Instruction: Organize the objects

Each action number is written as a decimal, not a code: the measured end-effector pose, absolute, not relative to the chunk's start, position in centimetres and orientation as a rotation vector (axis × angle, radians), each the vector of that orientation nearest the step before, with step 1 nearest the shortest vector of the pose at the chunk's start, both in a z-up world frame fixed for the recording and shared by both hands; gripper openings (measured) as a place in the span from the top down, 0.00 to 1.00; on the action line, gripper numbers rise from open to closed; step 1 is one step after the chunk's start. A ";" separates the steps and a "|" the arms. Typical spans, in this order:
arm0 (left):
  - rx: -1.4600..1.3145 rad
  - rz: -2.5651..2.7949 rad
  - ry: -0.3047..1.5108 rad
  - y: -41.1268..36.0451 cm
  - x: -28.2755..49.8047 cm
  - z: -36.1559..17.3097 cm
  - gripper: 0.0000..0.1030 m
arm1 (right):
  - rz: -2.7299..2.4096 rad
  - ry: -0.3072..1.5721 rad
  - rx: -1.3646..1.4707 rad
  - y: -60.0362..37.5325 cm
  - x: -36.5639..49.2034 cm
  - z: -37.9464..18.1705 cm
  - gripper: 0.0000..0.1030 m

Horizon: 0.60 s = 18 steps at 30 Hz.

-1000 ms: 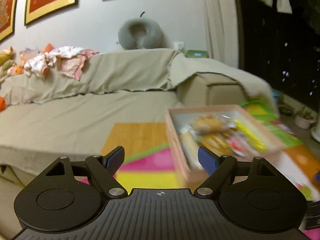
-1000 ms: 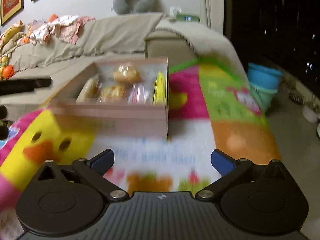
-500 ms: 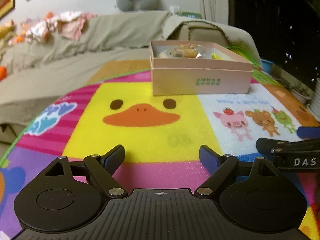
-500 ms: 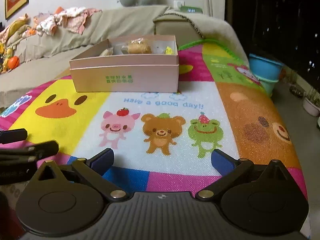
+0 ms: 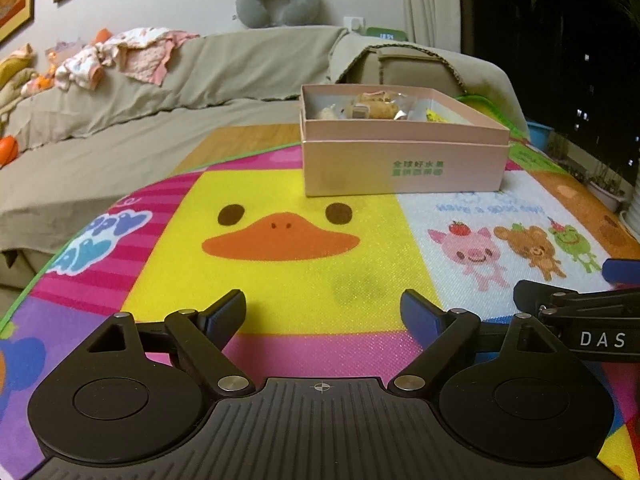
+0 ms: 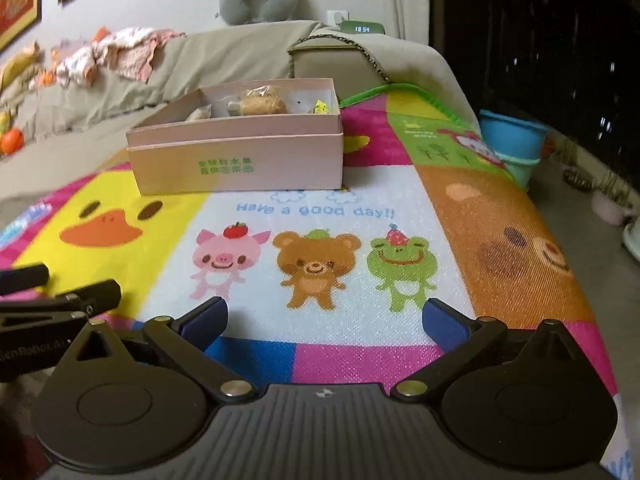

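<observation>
Your left gripper point(image 5: 323, 312) is hovering over the duck panel of the mat point(image 5: 280, 280), jaws spread wide after just opening, nothing between them. Box point(image 6: 240, 160) of wrapped snacks point(image 6: 262, 105) is sitting at the mat's far side. Your right gripper point(image 6: 325, 318) is hovering near the animals, fingers spread, empty.

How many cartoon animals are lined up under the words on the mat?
3, in a row on the white patch: the pig on the left, the bear in the middle, the frog on the right.
</observation>
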<state>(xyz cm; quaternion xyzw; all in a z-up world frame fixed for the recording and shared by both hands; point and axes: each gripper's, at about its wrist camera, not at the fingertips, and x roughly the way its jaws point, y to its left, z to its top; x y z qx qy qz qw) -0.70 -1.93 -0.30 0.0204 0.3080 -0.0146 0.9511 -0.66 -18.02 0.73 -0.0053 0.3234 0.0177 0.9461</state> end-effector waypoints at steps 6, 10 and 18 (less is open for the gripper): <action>0.031 -0.033 0.626 -1.7 -0.7 -0.2 0.13 | 0.042 0.658 0.003 -18.2 -0.6 0.7 0.00; 0.026 -0.034 0.626 -1.6 -0.7 -0.2 0.13 | 0.042 0.656 0.010 -18.2 -0.8 0.7 0.00; 0.021 -0.036 0.627 -1.4 -0.7 -0.3 0.13 | 0.039 0.658 0.008 -18.1 -0.7 0.7 0.00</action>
